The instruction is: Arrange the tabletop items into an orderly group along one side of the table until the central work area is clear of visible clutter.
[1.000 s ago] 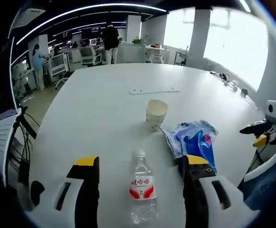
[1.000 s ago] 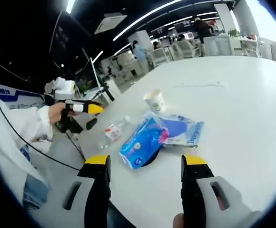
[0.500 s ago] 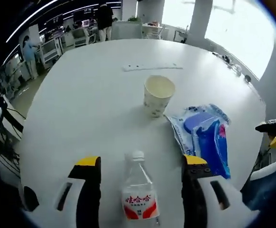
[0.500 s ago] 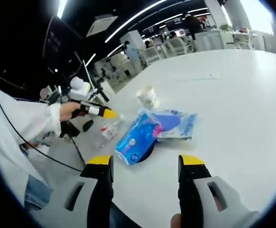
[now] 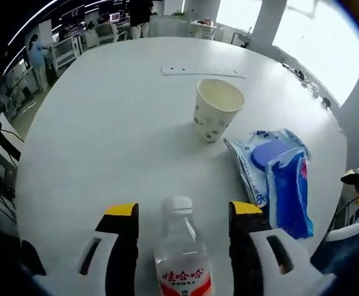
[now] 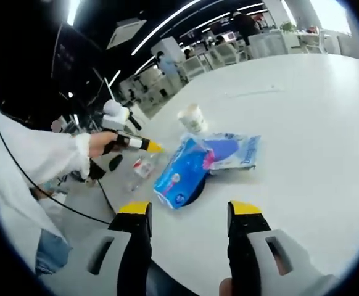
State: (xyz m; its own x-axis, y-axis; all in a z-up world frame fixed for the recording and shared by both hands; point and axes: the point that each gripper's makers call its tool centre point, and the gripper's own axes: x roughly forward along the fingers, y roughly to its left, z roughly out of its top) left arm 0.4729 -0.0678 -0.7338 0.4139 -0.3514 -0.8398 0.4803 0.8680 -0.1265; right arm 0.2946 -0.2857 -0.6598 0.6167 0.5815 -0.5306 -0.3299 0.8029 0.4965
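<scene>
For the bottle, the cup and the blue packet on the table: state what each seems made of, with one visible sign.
Bottle: clear plastic, glossy; you see through it.
Cup: probably paper, matte, pale with small printed specks.
Blue packet: thin plastic film, shiny and crinkled, likely a soft wrapper.

White sleeve (image 6: pixel 56 161), black jaws with yellow tips, white housings.

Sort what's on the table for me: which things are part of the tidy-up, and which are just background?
Part of the job:
water bottle, lying between the left hand-held gripper's open jaws
paper cup, upright
blue plastic packets, beside the cup

Just there:
white strip at the table's far side
office desks and chairs beyond the table
people standing in the background
</scene>
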